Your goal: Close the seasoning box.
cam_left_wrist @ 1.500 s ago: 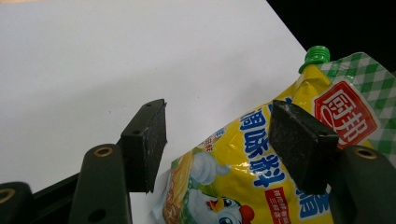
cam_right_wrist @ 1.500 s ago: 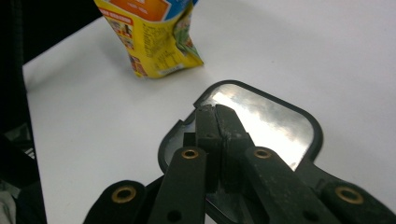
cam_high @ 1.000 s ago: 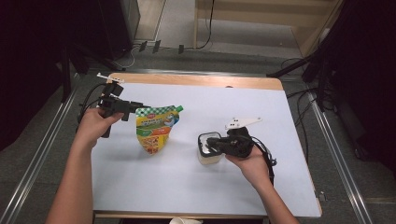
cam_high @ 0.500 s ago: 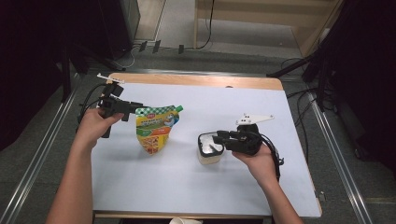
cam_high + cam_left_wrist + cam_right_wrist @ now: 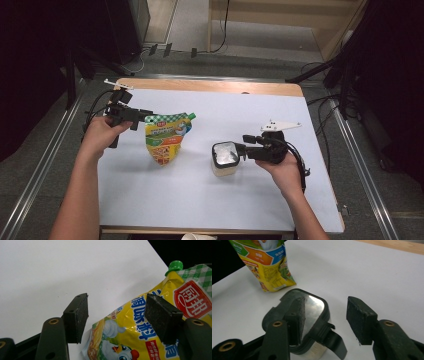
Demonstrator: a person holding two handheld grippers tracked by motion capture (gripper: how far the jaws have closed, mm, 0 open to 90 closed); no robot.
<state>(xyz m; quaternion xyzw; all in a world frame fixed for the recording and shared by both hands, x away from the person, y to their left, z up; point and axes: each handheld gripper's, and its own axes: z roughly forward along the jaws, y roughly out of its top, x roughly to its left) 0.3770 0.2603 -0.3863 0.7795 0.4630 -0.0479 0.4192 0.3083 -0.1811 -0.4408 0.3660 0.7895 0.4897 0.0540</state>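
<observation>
While my left tool [image 5: 148,117] steadies the pouch [image 5: 165,141] between parted jaws, my right tool [image 5: 243,148], jaws just opening, has let go of the jar [image 5: 224,159].

The yellow pouch [image 5: 140,340] bears a red badge reading "厨邦" and blue characters "调味料".

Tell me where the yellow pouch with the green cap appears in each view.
High view: yellow pouch stands left of centre on the table.
Left gripper view: lower right, behind the jaws.
Right gripper view: top left corner.
Shared landmark: the white table top.
</observation>
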